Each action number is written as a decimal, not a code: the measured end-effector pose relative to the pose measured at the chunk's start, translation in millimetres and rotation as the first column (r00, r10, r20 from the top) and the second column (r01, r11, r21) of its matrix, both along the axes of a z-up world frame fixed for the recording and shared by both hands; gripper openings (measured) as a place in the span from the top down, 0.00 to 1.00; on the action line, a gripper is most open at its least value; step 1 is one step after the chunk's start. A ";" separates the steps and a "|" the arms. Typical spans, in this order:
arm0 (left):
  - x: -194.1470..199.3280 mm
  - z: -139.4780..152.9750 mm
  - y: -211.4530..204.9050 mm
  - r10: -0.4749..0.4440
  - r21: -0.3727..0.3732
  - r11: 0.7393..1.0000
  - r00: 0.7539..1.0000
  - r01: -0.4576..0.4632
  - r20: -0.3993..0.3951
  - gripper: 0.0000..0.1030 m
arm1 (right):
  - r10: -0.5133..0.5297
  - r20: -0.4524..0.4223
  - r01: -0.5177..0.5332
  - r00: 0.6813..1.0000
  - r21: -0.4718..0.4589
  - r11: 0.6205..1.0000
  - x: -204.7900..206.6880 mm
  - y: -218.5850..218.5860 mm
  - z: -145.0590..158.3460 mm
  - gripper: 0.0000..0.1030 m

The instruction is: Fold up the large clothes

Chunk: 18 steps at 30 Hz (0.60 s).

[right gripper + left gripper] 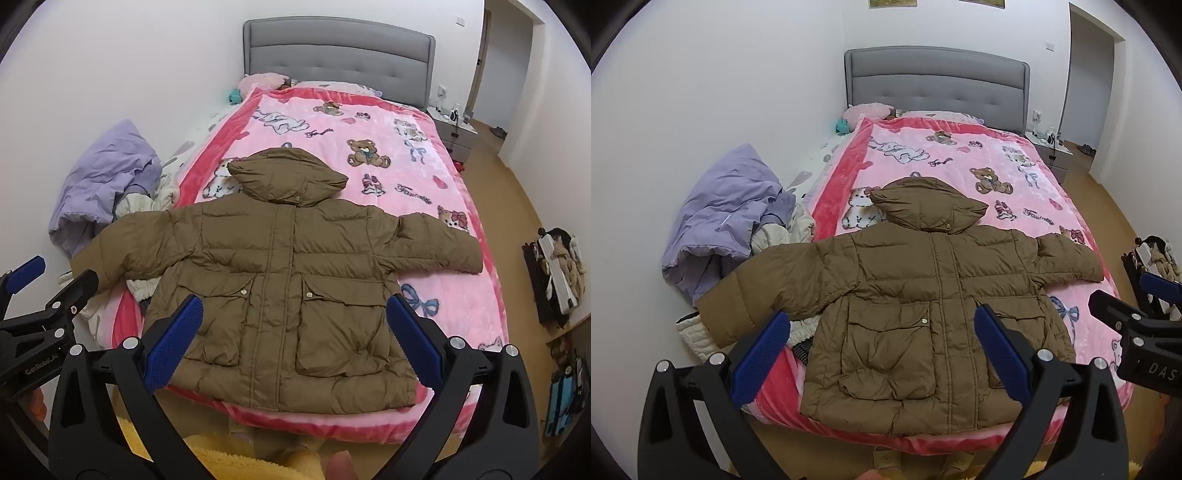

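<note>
A brown hooded puffer jacket lies flat, front side up, on the near end of a bed with a pink blanket. Both sleeves are spread out sideways and the hood points toward the headboard. It also shows in the right wrist view. My left gripper is open and empty, held above the jacket's hem. My right gripper is open and empty too, above the hem. Each gripper shows at the edge of the other's view: the right one and the left one.
A pile of other clothes with a lilac jacket on top lies on the bed's left side by the wall. A grey headboard is at the far end, a nightstand to its right. A dark rack with items stands on the wooden floor at right.
</note>
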<state>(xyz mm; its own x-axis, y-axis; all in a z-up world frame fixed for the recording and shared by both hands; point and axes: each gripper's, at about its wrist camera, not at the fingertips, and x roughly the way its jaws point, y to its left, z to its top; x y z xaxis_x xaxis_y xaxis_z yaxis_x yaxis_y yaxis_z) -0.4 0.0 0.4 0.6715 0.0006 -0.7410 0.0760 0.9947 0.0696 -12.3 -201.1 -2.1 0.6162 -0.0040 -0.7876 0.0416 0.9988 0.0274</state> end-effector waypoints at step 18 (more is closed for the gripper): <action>1.7 3.4 3.5 0.001 0.003 1.000 1.000 -0.001 -0.001 0.05 | -0.001 -0.009 0.001 1.000 0.006 1.000 0.8 -0.7 1.4 0.08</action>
